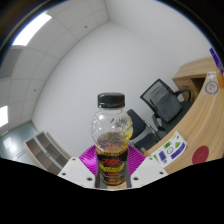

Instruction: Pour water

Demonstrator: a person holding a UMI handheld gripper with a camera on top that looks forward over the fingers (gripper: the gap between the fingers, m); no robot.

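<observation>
A clear plastic bottle (112, 140) with a black cap and a yellow-and-black label stands upright between my fingers, lifted so that the ceiling and wall show behind it. My gripper (112, 172) is shut on the bottle at its labelled lower half, and the magenta pads (92, 160) press on both its sides. The bottle's upper part looks clear, with pale liquid lower down. Its base is hidden below the fingers.
A black office chair (162, 100) stands to the right by a wooden desk (200, 72). A white surface with a purple-printed sheet (172, 152) lies low on the right. White wall and ceiling lights (30, 30) fill the space behind.
</observation>
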